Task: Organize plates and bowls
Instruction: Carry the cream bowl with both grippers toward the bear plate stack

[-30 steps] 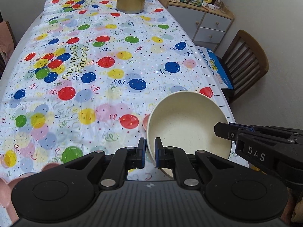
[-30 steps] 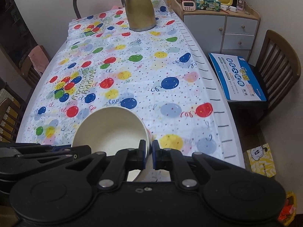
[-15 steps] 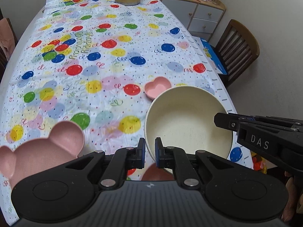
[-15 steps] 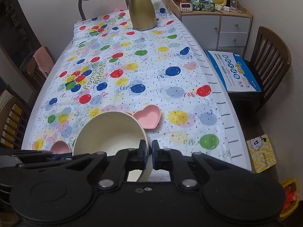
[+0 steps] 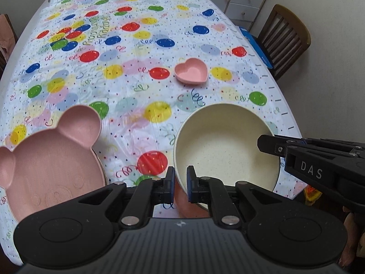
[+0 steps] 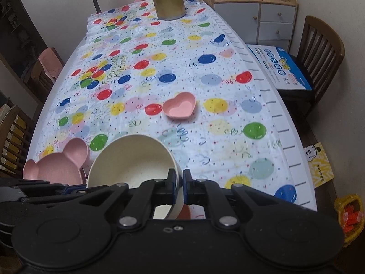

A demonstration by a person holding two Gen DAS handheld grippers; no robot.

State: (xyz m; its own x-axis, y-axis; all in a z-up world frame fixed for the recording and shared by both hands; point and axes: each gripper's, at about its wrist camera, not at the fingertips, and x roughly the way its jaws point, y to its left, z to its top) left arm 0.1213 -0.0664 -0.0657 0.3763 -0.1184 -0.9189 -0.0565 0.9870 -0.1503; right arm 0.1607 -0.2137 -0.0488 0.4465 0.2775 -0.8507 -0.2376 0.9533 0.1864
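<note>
Two grippers share one cream bowl (image 5: 224,146): left gripper (image 5: 180,183) clamped on near-left rim, right gripper (image 6: 180,186) clamped on opposite rim. Bowl held tilted above balloon tablecloth (image 5: 136,86), between bear-shaped pink plate (image 5: 49,157) and table edge; heart-shaped pink bowl (image 5: 191,71) well beyond. Step: carrying bowl. Next likely: lower it level, release together.

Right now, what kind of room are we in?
Probably a home dining room: a long table with a balloon party tablecloth, wooden chairs around it, and a small drawer cabinet against the wall.
</note>
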